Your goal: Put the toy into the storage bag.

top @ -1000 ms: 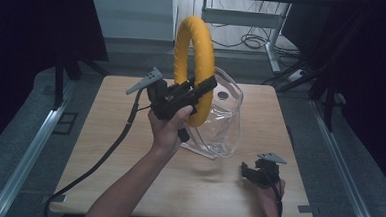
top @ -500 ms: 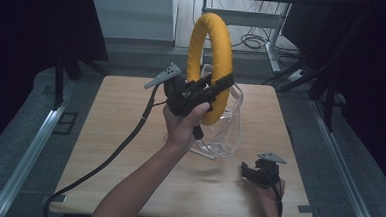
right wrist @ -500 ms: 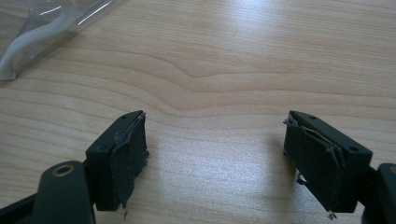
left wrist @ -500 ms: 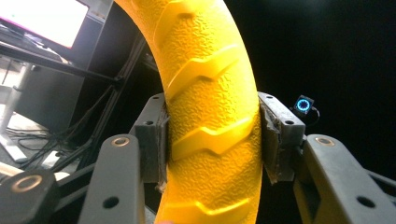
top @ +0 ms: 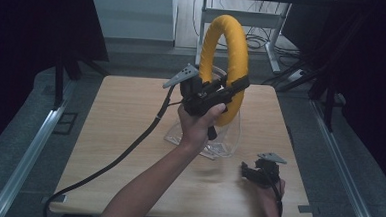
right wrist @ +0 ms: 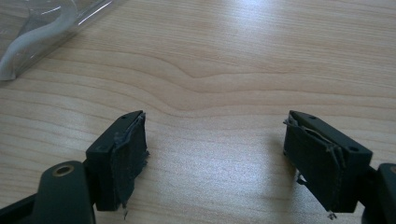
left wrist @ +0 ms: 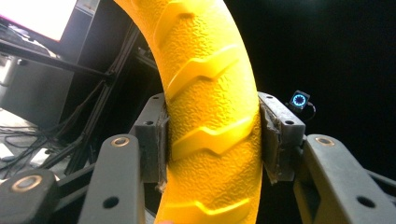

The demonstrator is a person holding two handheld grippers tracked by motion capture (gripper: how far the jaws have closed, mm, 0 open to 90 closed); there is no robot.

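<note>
Gripping: the left gripper (top: 232, 88) is clamping the yellow ring (top: 229, 45), its pads (left wrist: 156, 144) pressing both flanks of the ribbed band in the left gripper view.
Ring pose: the yellow ring is standing upright in the air above the far middle of the tabletop (top: 120, 114), its top rising past the far edge in the high view.
Left hand: the left hand (top: 197, 126) is holding the gripper body from below, with the forearm coming in from the near edge.
Cable: the black cable (top: 123, 157) is trailing from the left gripper toward the near left corner.
Clear stand: the clear plastic stand (top: 227, 140) is sitting on the tabletop just below the ring, right of centre; whether the ring is touching it is hard to tell.
Right jaws: the right gripper (top: 250, 172) is resting near the near right corner, its jaws standing wide apart over bare wood with nothing between them.
Right view corner: an edge of the clear plastic stand (right wrist: 42, 28) is showing at the upper left.
</note>
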